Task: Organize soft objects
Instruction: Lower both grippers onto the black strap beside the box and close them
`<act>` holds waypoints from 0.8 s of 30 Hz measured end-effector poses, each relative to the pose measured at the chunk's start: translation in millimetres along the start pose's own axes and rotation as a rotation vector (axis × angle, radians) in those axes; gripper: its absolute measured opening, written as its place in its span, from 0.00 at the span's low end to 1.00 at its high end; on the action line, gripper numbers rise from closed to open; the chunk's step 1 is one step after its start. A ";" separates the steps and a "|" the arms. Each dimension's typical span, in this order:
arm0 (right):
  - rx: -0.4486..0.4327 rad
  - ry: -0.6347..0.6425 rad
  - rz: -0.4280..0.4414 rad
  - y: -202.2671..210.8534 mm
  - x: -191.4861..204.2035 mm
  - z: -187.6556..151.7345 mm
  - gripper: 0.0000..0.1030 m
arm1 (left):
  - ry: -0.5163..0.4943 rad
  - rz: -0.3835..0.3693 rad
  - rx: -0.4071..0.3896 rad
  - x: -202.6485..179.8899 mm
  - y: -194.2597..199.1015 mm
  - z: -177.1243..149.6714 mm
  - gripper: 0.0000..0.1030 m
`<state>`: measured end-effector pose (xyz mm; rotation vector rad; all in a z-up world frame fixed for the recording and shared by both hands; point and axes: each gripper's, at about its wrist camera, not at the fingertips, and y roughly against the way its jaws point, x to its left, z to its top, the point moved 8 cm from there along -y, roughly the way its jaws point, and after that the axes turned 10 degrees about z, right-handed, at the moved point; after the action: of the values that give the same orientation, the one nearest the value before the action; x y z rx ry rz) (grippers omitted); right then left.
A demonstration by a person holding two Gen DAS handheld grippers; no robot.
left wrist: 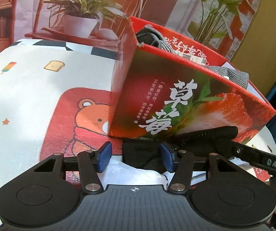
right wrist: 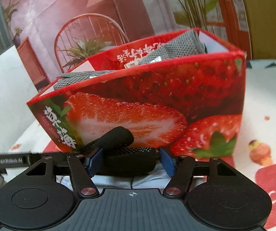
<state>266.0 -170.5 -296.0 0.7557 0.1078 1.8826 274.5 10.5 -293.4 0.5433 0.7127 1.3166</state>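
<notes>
A red strawberry-print box [left wrist: 176, 100] stands on the table; it also fills the right wrist view [right wrist: 147, 111]. Grey knitted socks [left wrist: 157, 38] lie inside it and poke over the rim, also seen in the right wrist view [right wrist: 178, 48]. A black sock [left wrist: 141, 154] lies in front of the box on a white cloth [left wrist: 134, 175]. My left gripper [left wrist: 136, 156] is open, its blue pads either side of the sock's end. My right gripper [right wrist: 130, 160] is open around the same black sock [right wrist: 118, 136], whose rolled end sticks up against the box.
The table wears a white cartoon cloth [left wrist: 22, 96] with a red bear patch [left wrist: 76, 119] and ice-cream prints [right wrist: 261, 152]. A printed backdrop with plants and a chair [right wrist: 87, 38] stands behind. The right gripper's arm [left wrist: 263, 161] crosses at the left view's right.
</notes>
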 end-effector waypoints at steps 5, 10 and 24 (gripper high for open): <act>0.008 -0.063 0.011 -6.7 -7.7 -4.8 0.39 | 0.001 -0.018 0.000 -2.0 -3.7 -3.2 0.42; 0.005 -0.087 0.002 -4.8 -14.5 -8.2 0.18 | -0.018 -0.018 -0.020 -7.7 -0.5 -5.2 0.35; 0.006 -0.100 0.013 5.2 -13.2 -17.2 0.10 | -0.038 -0.018 -0.019 -12.4 6.4 -11.2 0.32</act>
<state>255.7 -179.6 -313.6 0.8553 0.0459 1.8534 260.7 -0.9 -294.4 0.5445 0.6719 1.2921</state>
